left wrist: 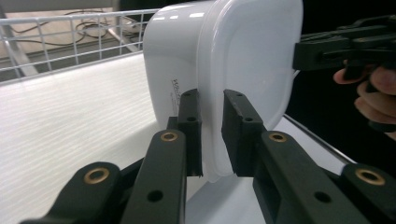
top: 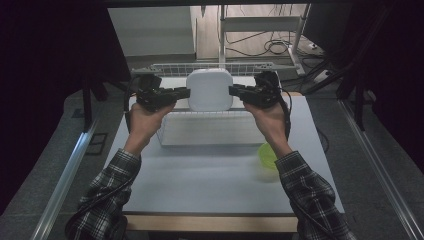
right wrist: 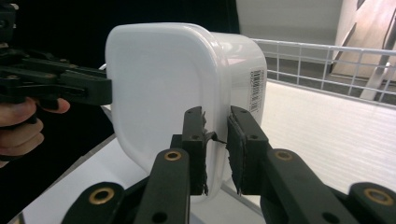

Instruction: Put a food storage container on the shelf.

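A white plastic container [top: 210, 90] with rounded corners hangs between both grippers above a white wire basket [top: 200, 67]. My left gripper [top: 186, 92] pinches its left rim and my right gripper [top: 232, 91] pinches its right rim. In the left gripper view the jaws [left wrist: 212, 100] clamp the container's thin lip [left wrist: 247, 51], with the right gripper [left wrist: 327, 49] on the far edge. In the right gripper view the jaws [right wrist: 216, 116] grip the lip of the container [right wrist: 154, 79], which carries a barcode label, and the left gripper [right wrist: 79, 88] shows opposite.
The basket's white front panel [top: 210, 130] stands on the grey table [top: 210, 185]. A yellow-green bowl [top: 267, 155] sits on the table beside my right forearm. Shelving legs and cables lie on the floor behind the table.
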